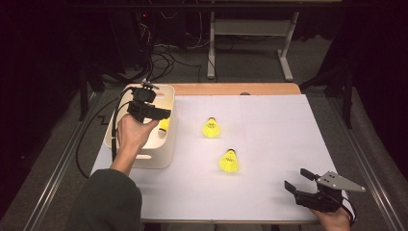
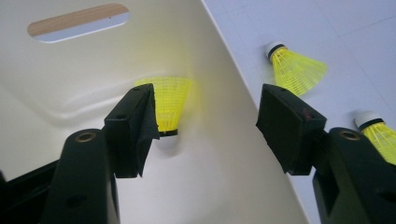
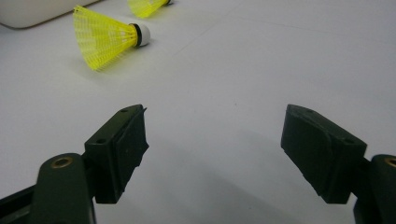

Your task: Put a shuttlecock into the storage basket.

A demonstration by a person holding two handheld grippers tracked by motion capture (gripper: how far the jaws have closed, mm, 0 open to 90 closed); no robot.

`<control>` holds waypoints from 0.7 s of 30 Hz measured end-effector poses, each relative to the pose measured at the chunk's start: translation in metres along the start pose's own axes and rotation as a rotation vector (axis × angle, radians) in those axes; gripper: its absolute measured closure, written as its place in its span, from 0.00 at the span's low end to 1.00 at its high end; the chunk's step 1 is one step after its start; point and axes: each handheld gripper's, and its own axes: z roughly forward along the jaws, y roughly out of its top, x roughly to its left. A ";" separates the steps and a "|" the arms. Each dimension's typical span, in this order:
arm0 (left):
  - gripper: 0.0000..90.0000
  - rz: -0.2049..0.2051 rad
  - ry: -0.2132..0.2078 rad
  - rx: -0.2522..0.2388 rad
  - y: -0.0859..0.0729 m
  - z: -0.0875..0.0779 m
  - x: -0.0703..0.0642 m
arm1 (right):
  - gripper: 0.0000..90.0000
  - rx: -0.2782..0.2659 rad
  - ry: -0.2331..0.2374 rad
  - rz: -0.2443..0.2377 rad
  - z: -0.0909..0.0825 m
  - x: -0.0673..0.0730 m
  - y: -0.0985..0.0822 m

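A yellow shuttlecock (image 1: 164, 126) lies inside the cream bin (image 1: 144, 161) at the table's left, against the bin's right wall. My left gripper (image 1: 161, 114) hovers over the bin, open. In the left gripper view that shuttlecock (image 2: 168, 105) rests below and beyond the wide-apart jaws, partly behind one of them, and nothing is pinched in the left gripper (image 2: 205, 112). Two more yellow shuttlecocks (image 1: 211, 127) (image 1: 229, 161) lie on the white table sheet. My right gripper (image 1: 298, 180) rests open near the front right edge, its jaws (image 3: 215, 126) empty.
The bin's wall (image 2: 93, 70) has a slot handle. The two table shuttlecocks (image 2: 296, 70) (image 2: 380, 135) lie just right of the bin. From the right gripper view, one shuttlecock (image 3: 105, 37) lies ahead to the left, another (image 3: 144, 5) farther off. A wooden table edge (image 1: 231, 89) runs along the back.
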 end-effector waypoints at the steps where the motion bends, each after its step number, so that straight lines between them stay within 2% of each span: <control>1: 0.42 0.003 0.001 -0.003 0.000 0.000 -0.001 | 0.25 0.000 0.000 0.000 0.000 0.000 0.000; 3: 0.41 0.013 0.003 -0.007 0.000 0.000 -0.003 | 0.25 0.000 0.000 0.002 0.000 0.000 0.000; 8: 0.41 0.021 -0.023 -0.023 0.000 -0.002 -0.008 | 0.25 0.000 0.001 0.000 0.000 0.000 0.000; 21: 0.42 0.058 -0.065 -0.021 0.002 0.003 -0.024 | 0.25 -0.002 0.004 0.002 0.000 0.000 0.000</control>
